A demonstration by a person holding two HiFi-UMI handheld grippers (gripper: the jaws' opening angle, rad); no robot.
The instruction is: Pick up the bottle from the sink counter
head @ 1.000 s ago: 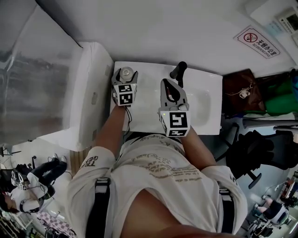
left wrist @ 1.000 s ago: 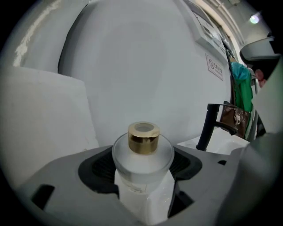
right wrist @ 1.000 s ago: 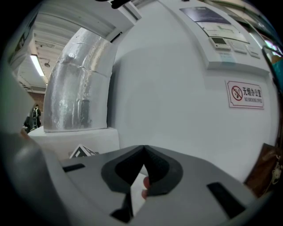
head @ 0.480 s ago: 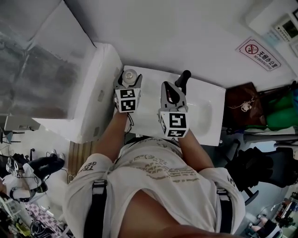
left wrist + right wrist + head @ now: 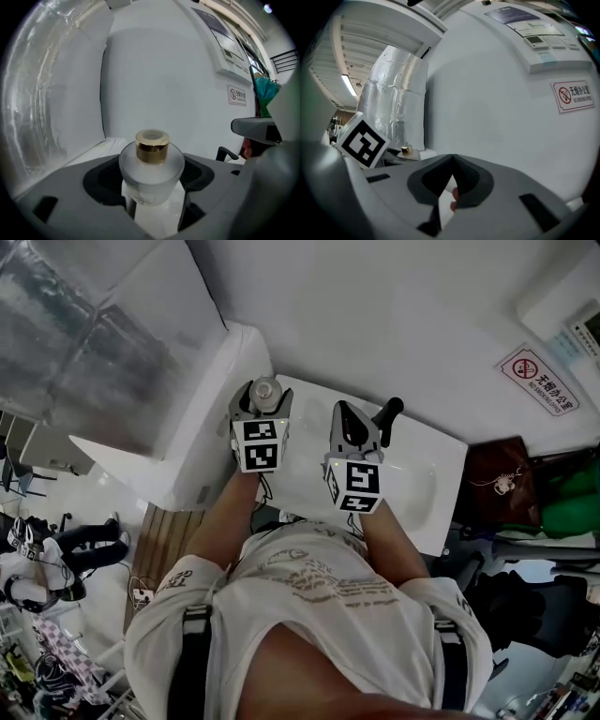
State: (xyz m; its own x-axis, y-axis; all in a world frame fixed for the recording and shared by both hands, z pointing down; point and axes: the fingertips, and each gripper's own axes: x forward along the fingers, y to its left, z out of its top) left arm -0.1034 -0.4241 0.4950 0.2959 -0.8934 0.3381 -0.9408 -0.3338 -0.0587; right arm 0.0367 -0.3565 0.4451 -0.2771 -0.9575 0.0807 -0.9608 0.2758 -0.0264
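Item: bottle. Frosted glass, round shoulder, gold cap on top. I've got it pinched between the jaws of L gripper, upright, cap above the jaw line. I can't tell if the base is off the counter.
R gripper: jaws pressed together, nothing in them. It sits just right of L, not touching.
Room: bare wall ahead of both. Foil-wrapped panel near on L's left. Black tap lever just past R's tip.

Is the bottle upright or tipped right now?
Upright: the bottle shows its gold cap on top, frosted body vertical between the left gripper's fingers.
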